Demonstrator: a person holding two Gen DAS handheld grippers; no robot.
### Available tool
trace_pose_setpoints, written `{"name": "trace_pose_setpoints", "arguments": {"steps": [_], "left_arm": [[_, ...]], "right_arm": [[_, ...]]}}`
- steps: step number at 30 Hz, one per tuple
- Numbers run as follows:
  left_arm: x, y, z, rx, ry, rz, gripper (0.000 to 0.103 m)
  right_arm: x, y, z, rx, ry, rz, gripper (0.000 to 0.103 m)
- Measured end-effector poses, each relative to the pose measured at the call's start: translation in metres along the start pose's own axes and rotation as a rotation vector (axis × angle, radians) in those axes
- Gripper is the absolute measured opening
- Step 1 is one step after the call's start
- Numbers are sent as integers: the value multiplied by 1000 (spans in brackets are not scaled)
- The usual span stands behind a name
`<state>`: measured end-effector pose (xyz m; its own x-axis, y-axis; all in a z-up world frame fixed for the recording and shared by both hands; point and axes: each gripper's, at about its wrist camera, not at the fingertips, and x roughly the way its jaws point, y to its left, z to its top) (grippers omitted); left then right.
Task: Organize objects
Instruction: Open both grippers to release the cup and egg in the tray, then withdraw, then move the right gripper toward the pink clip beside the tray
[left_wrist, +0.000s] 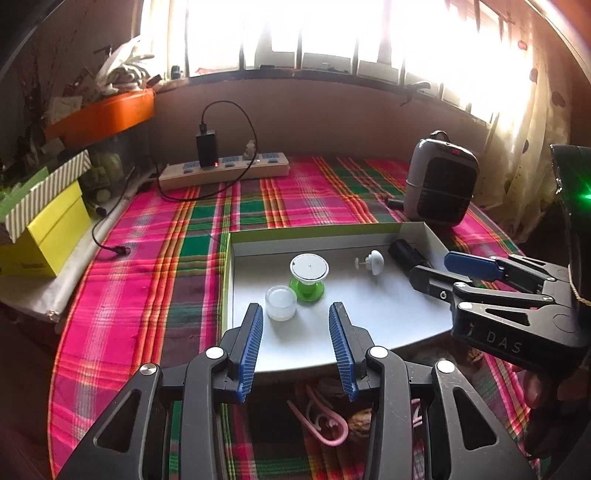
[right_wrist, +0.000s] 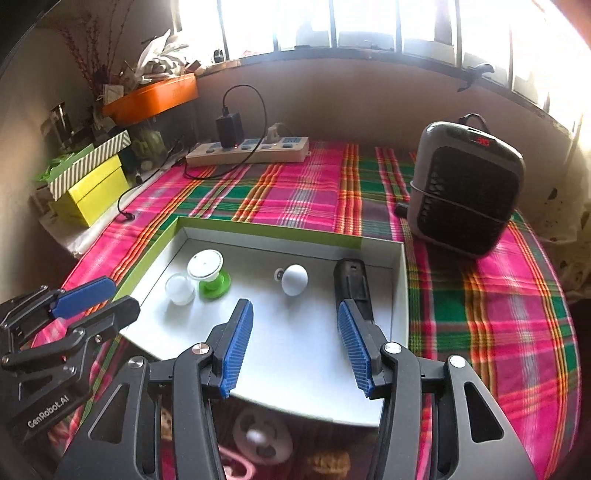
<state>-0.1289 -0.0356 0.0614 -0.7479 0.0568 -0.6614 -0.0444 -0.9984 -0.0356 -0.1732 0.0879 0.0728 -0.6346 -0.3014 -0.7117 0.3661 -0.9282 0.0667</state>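
Inside the shallow box, the clear cup, green-based spool, white knob and black device are lying apart. The left gripper and right gripper are hovering over its near edge, jaws apart, holding nothing. Judgement: each should be descending squarely over one item, avoiding neighbours

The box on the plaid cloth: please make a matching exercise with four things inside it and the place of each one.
Things:
1. small white jar
2. green-based spool
3. white knob
4. black device

Places:
A. against the box's right wall
B. middle of the box, lying on its side
C. nearest the left wall
D. just right of the jar

Pairs: 1-C, 2-D, 3-B, 4-A
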Motion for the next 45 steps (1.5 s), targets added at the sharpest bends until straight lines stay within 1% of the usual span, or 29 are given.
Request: {"name": "trace_pose_setpoints", "arguments": {"steps": [11, 17, 25, 30, 34, 38, 45], "left_arm": [[-16, -5, -18, 5, 5, -26, 35], [-22, 3, -30, -24, 13, -54, 35], [-25, 10, -46, -48, 40, -75, 35], [-23, 7, -55, -54, 66, -124, 36], [-22, -3, -59, -33, 80, -148, 36], [-18, -8, -60, -26, 99, -137, 38], [-12, -10, -62, -21, 119, -90, 38]], "right_arm": [[-27, 4, -23, -5, -29, -12, 50], [-36, -3, -44, -3, -17, -39, 50], [-44, -13, -68, 32, 3, -39, 50], [-48, -17, -81, 38, 16, -45, 50], [-50, -18, -88, 41, 20, -42, 50], [-53, -20, -93, 46, 21, -36, 50], [-56, -19, -97, 41, 25, -23, 50]]}}
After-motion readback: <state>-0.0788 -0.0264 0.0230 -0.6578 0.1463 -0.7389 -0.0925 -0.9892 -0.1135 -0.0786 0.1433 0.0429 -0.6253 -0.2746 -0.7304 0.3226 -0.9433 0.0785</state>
